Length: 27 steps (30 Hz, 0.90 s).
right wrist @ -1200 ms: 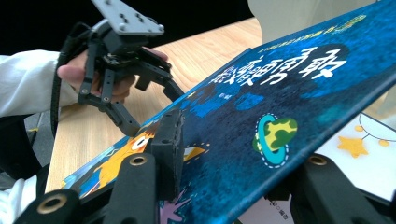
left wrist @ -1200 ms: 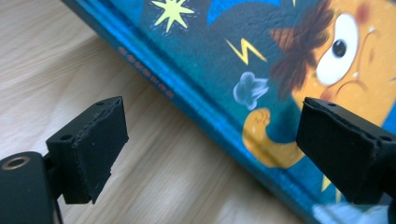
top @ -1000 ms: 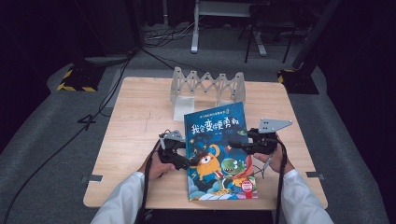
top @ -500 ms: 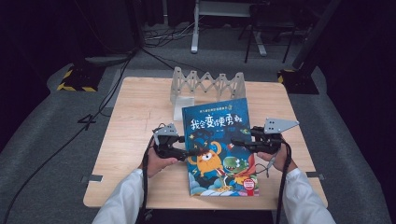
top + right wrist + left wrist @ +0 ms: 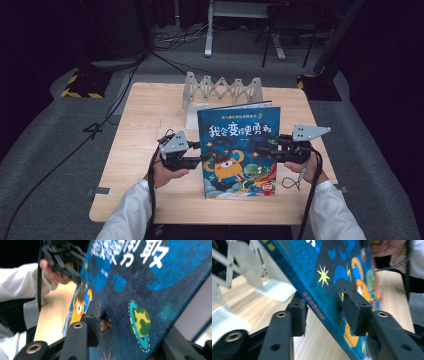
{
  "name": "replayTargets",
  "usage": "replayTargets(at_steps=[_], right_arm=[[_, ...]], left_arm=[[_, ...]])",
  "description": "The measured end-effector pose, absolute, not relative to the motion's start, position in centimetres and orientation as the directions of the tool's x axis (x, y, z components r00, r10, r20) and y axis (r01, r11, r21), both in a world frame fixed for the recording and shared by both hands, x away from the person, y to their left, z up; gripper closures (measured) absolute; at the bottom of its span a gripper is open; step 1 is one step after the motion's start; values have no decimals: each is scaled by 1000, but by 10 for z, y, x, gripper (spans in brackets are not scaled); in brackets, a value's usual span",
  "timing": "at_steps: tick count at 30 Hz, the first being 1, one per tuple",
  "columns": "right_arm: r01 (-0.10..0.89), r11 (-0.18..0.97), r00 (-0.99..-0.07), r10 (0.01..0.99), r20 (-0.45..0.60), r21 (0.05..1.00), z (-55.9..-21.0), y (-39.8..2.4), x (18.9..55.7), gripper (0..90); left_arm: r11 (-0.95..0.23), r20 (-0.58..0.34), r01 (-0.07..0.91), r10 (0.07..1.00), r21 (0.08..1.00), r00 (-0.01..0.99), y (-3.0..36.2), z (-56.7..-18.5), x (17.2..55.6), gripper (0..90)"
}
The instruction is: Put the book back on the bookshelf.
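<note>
Both tongs grip the same picture book, one on each side edge. Largest thing in view is the wooden table, and the book stands raised over its near half, tilted up so the blue cover faces the person, its bottom edge low by the table. At the far side of the table stands a pale zigzag rack, just behind the book's top edge.

On the spine side, the left gripper has the book's edge between its jaws. These have just been closing; in the left gripper view one pad lies on the cover, while the other, behind the book, stands just off the spine, so I cannot tell if it presses.

Opposite, the right gripper is clamped partway closed on the other edge. In the right gripper view one pad presses flat on the cover, beside a green planet, and the book hides the other jaw.
</note>
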State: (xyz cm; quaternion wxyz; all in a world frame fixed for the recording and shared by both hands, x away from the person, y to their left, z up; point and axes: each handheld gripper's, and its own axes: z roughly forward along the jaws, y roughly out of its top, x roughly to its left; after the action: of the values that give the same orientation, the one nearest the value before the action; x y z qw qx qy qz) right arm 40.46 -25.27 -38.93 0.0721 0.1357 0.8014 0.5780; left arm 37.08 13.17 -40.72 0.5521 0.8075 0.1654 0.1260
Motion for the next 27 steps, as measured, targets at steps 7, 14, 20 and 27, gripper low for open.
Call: replayTargets(at_steps=[7, 14, 20, 27], right_arm=[[90, 319, -966, 260, 4, 943, -388, -259, 393, 663], [23, 312, -977, 207, -44, 950, -387, -260, 382, 718], [10, 320, -986, 158, -44, 947, -392, -259, 378, 733], [5, 332, -984, 168, -54, 943, -394, -260, 371, 713]], left_arm=[[-346, 58, 90, 395, 934, 917, 120, -402, 361, 531], [-302, -13, 136, 376, 944, 927, 113, -405, 364, 459], [-382, 45, 66, 276, 922, 960, 97, -403, 357, 601], [-358, 23, 70, 250, 931, 968, 85, -406, 354, 621]])
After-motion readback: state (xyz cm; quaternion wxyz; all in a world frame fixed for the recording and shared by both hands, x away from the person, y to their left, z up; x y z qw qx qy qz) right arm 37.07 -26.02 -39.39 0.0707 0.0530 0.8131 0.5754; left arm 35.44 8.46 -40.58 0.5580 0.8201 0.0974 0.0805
